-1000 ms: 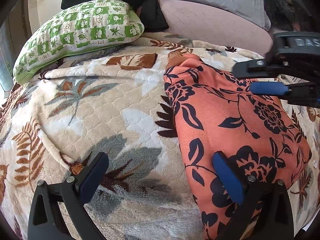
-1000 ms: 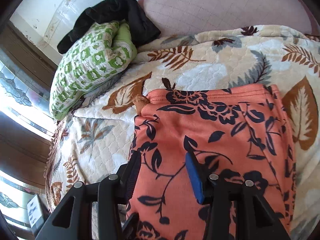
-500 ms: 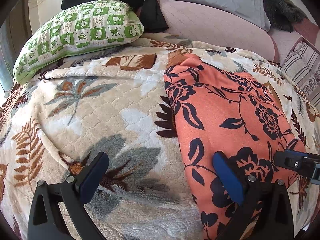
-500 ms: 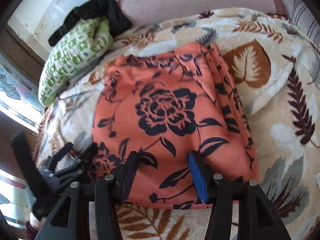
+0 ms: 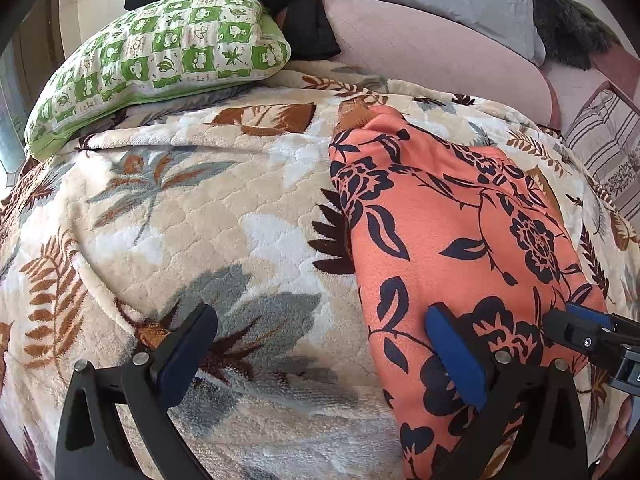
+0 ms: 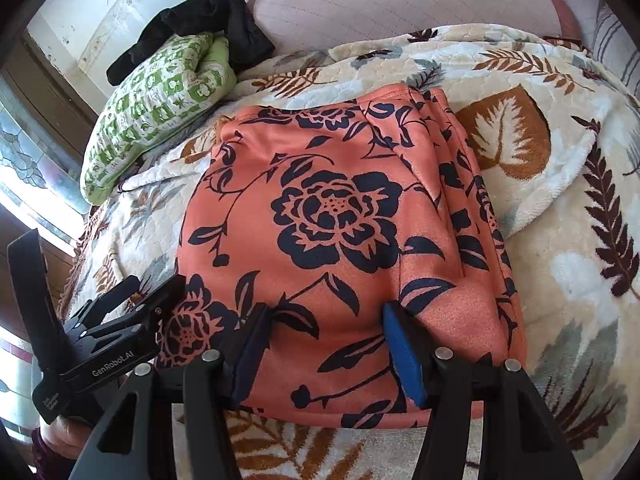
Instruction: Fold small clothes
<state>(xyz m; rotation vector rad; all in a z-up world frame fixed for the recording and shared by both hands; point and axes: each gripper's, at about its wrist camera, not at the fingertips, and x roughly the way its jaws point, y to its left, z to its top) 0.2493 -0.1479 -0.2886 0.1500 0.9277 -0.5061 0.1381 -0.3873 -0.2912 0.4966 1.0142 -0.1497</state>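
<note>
Covering bed, leaf-print blanket [image 6: 560,264]; green pillow [image 5: 160,64], pink headboard [image 6: 400,0] behind

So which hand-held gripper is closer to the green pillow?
Left, probably. The left hand-held gripper straddles the orange flowery cloth's pillow-side edge, open. The right hand-held gripper sits over the cloth's near edge, farther from the green pillow.
</note>
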